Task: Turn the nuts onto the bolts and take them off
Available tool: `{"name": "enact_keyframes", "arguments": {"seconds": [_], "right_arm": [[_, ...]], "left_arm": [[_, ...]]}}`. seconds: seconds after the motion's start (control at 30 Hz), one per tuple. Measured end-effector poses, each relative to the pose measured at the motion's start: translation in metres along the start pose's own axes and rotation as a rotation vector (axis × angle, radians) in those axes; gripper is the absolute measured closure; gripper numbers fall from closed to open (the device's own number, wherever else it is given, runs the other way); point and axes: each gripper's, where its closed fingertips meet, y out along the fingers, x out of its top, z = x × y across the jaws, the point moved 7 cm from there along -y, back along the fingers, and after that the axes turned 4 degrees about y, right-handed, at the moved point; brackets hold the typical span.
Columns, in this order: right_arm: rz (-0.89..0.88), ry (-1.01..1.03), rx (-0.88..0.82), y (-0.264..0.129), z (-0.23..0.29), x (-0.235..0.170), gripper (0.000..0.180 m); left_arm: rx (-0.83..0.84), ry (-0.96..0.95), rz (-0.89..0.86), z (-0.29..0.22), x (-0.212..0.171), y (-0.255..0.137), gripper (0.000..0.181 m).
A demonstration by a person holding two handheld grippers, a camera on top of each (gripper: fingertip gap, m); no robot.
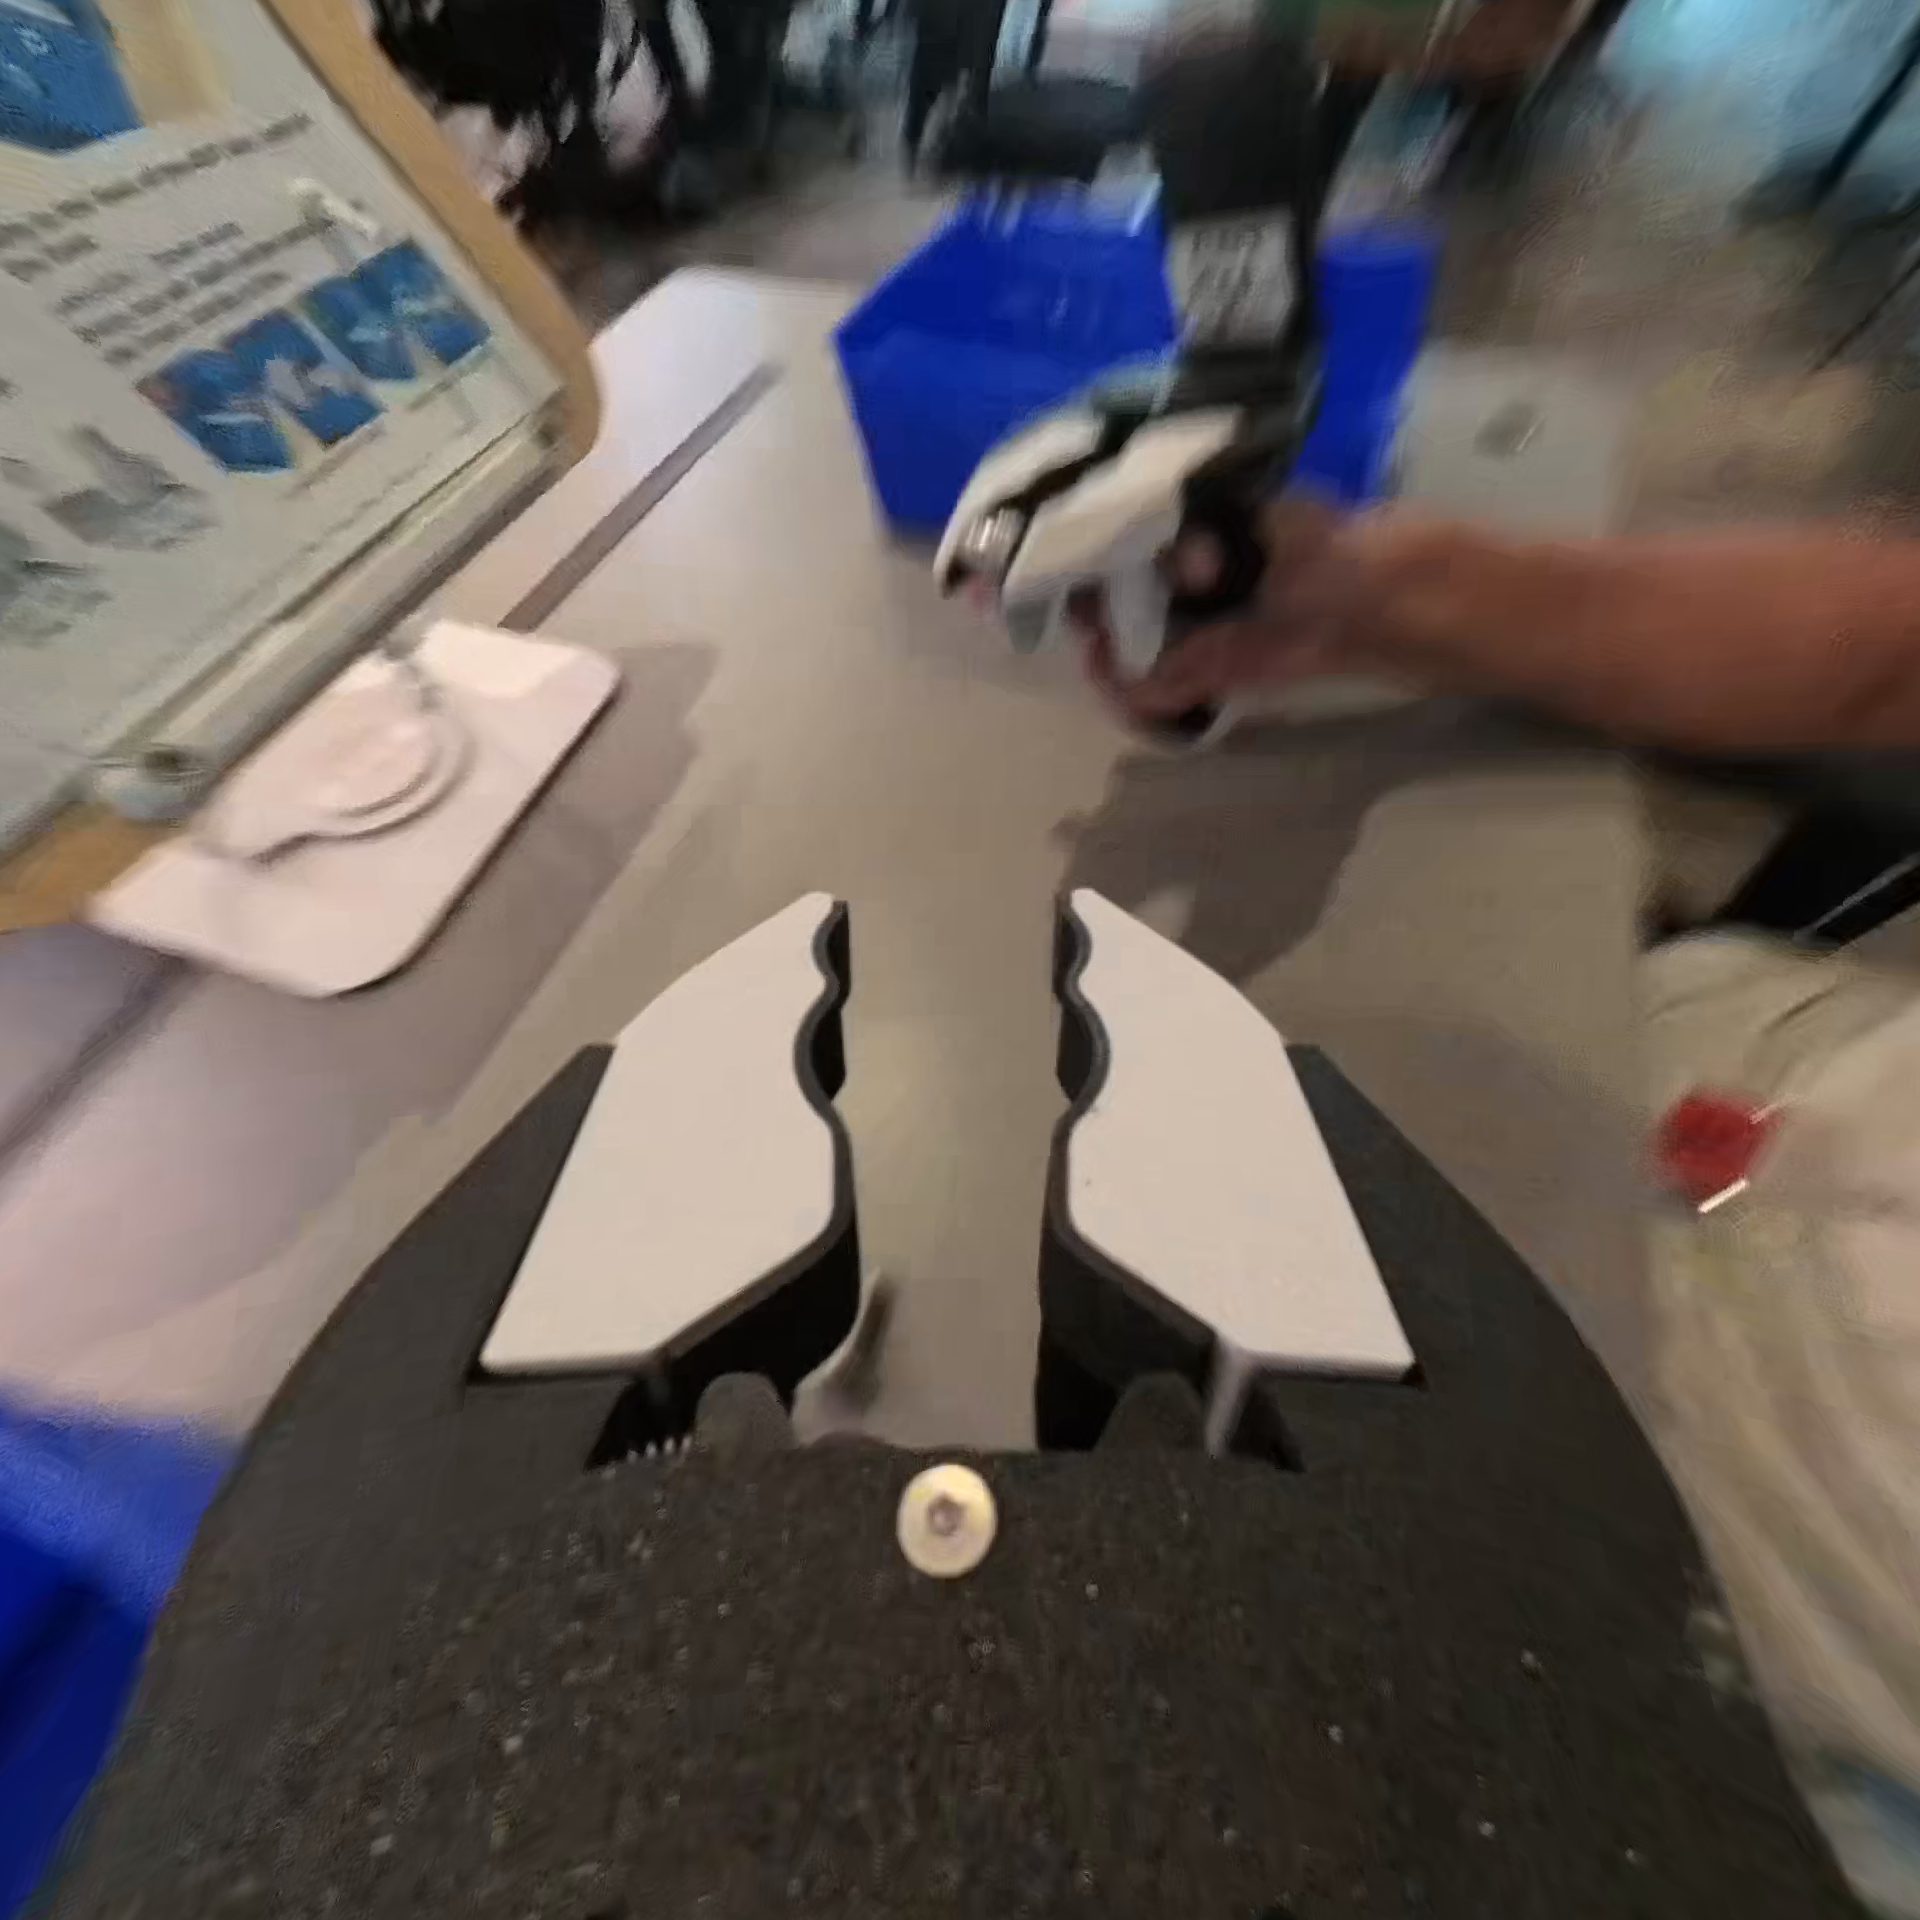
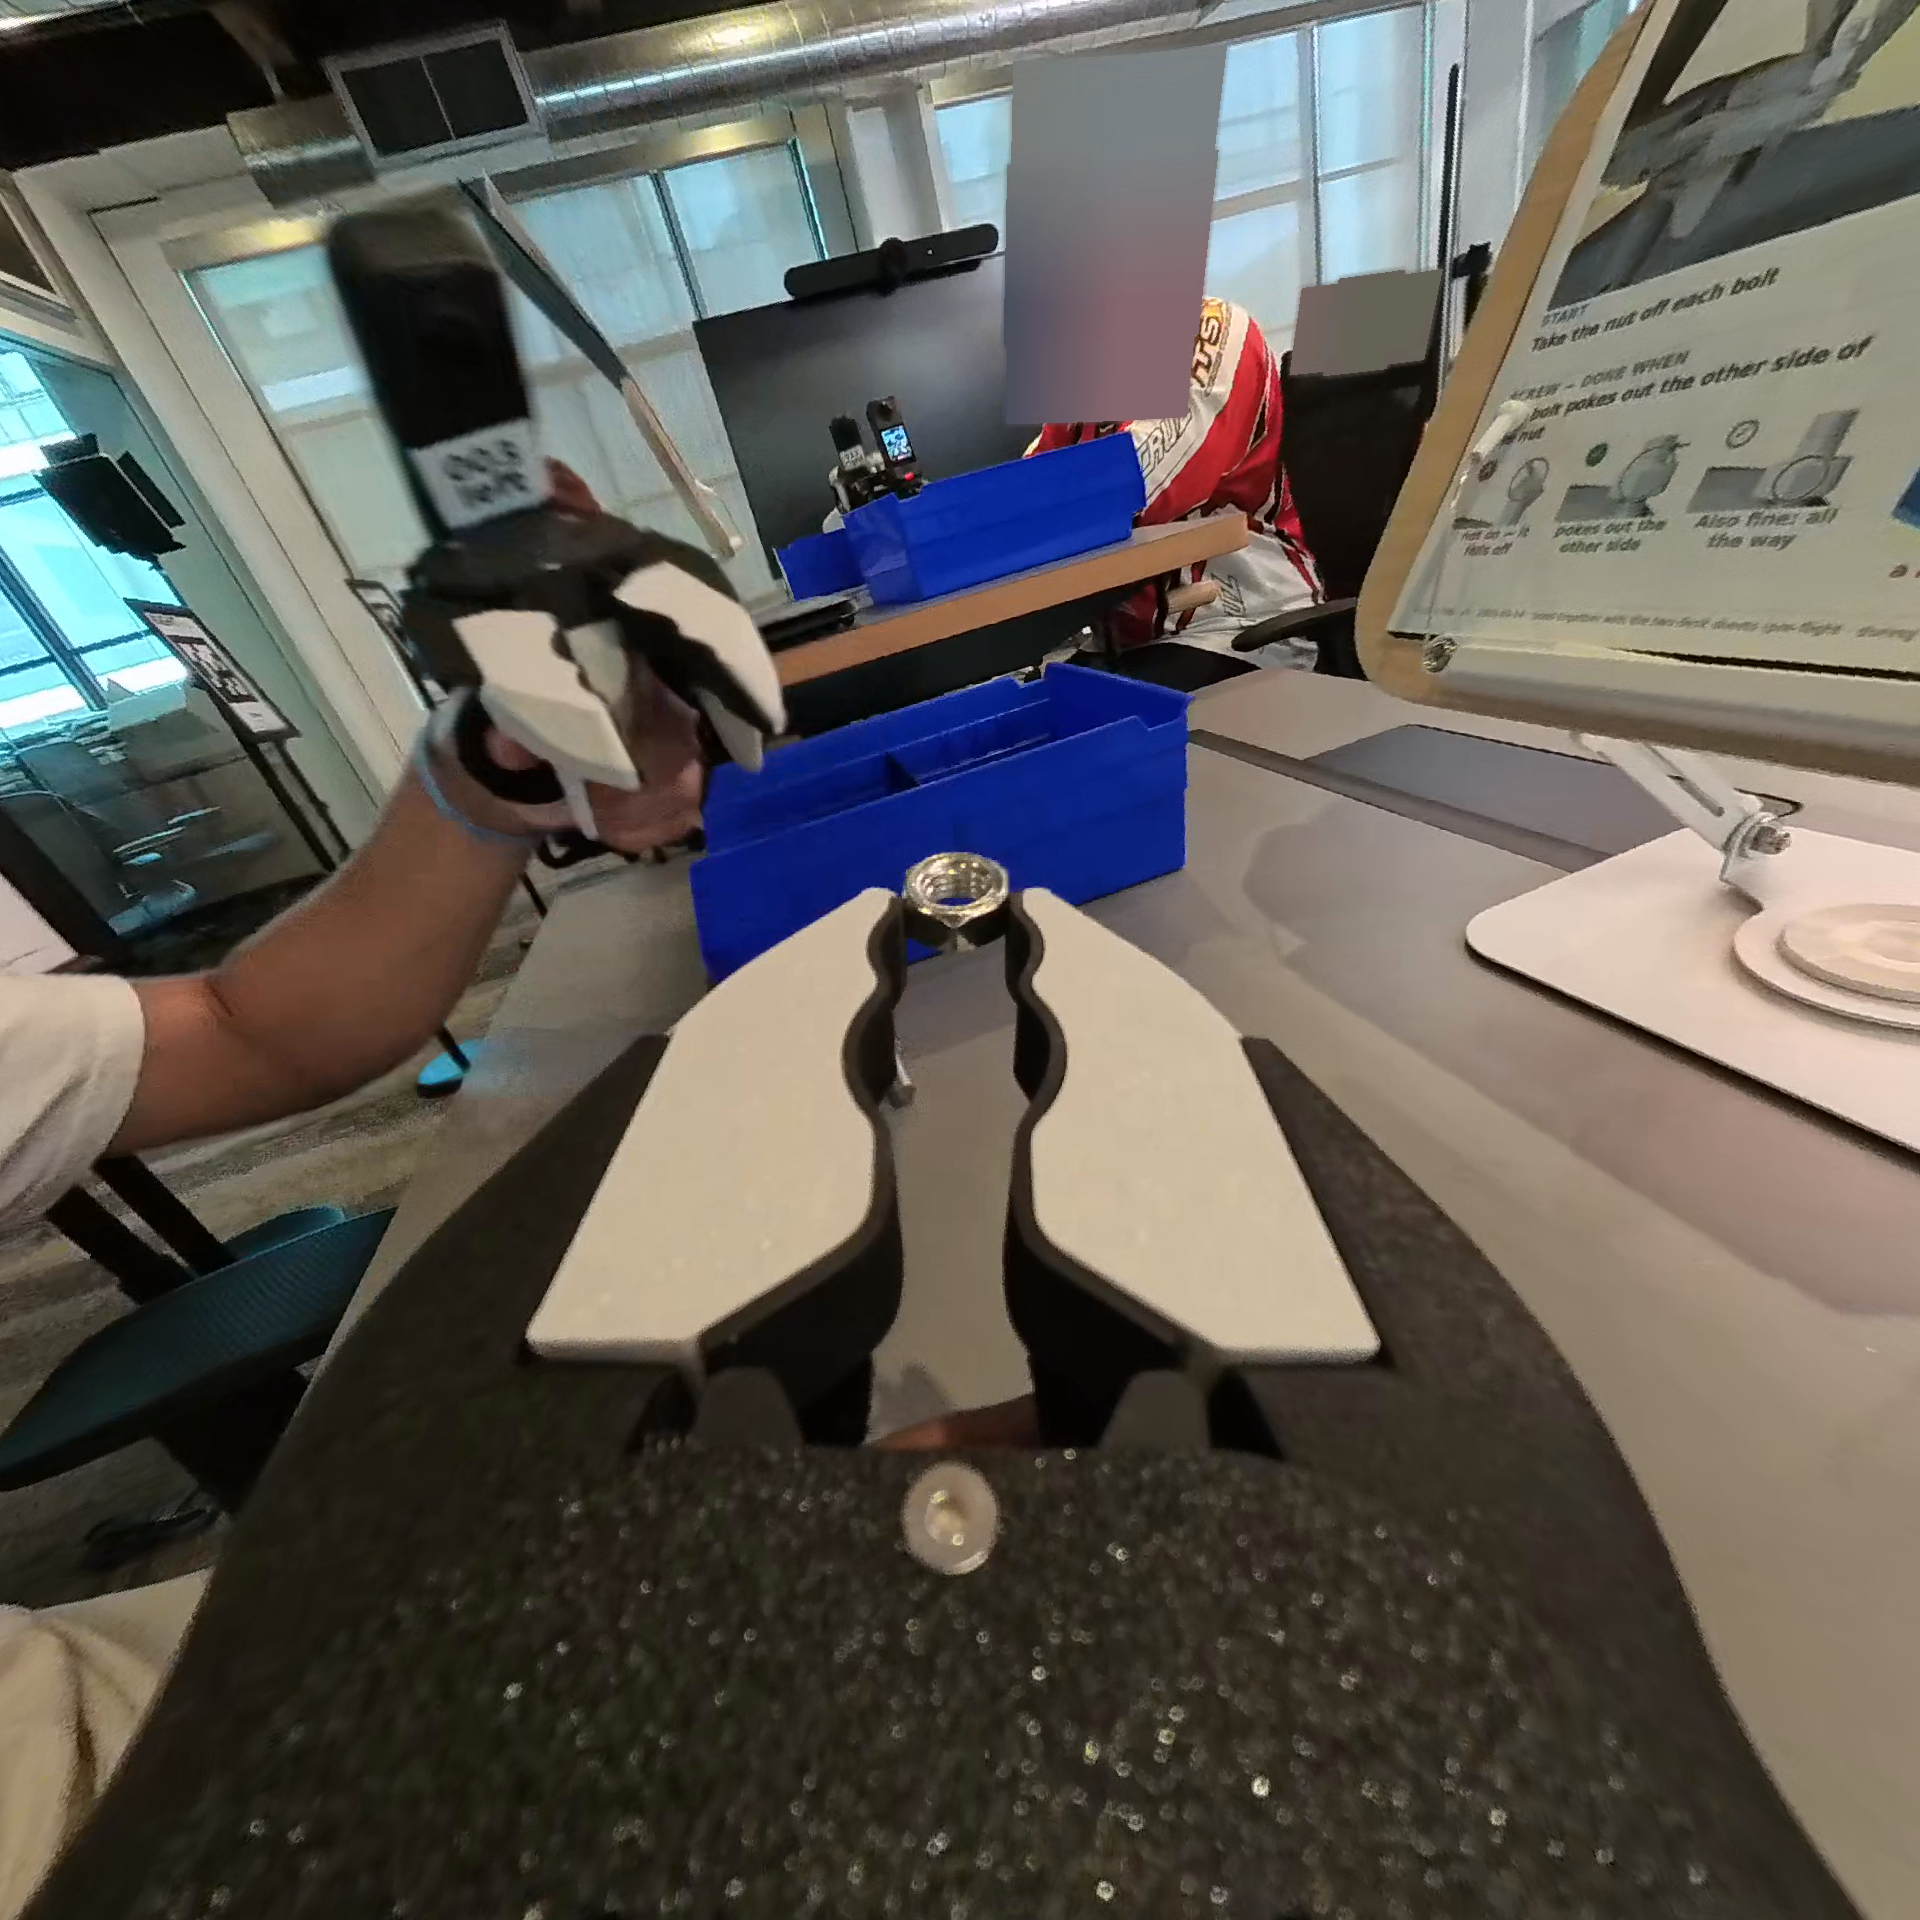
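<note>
Here, right tongs (image 2: 954,914) clenched on threaded steel hex nut (image 2: 952,891), left tongs (image 1: 951,914) released.

- Left gripper (image 1: 951,925) — two flat white fingers (image 1: 696,1132) with wavy black inner edges, on a speckled black body with one silver screw (image 1: 945,1520).
- Right gripper (image 2: 951,914) — same build.
- Person: short white sleeve (image 2: 52,1060), blue wristband (image 2: 457,805).
</note>
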Motion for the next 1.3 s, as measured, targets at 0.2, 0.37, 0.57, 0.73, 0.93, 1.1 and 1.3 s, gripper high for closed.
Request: {"name": "enact_keyframes", "arguments": {"seconds": [0.2,0.37,0.57,0.73,0.93,1.1,1.3], "right_arm": [[-0.016,0.025,0.017,-0.002,-0.001,0.001,0.162],[0.006,0.007,0.032,-0.001,0.003,0.001,0.162],[0.024,0.003,0.053,0.000,0.005,-0.001,0.162],[0.033,0.014,0.070,0.001,0.006,-0.003,0.162],[0.027,0.028,0.080,0.001,0.006,-0.003,0.162],[-0.003,0.045,0.096,-0.003,0.007,0.004,0.162],[-0.036,0.051,0.121,-0.008,0.010,0.011,0.162]], "left_arm": [[0.054,0.491,0.773,-0.002,-0.045,-0.016,0.143],[-0.185,0.460,1.011,0.007,-0.089,0.008,0.145],[-0.231,0.414,1.078,0.025,-0.108,0.033,0.144],[-0.209,0.432,1.156,0.026,-0.122,0.040,0.142],[-0.106,0.495,1.225,0.029,-0.128,0.043,0.144],[-0.048,0.566,1.244,0.022,-0.131,0.041,0.144],[-0.054,0.610,1.258,0.013,-0.132,0.045,0.146]]}}
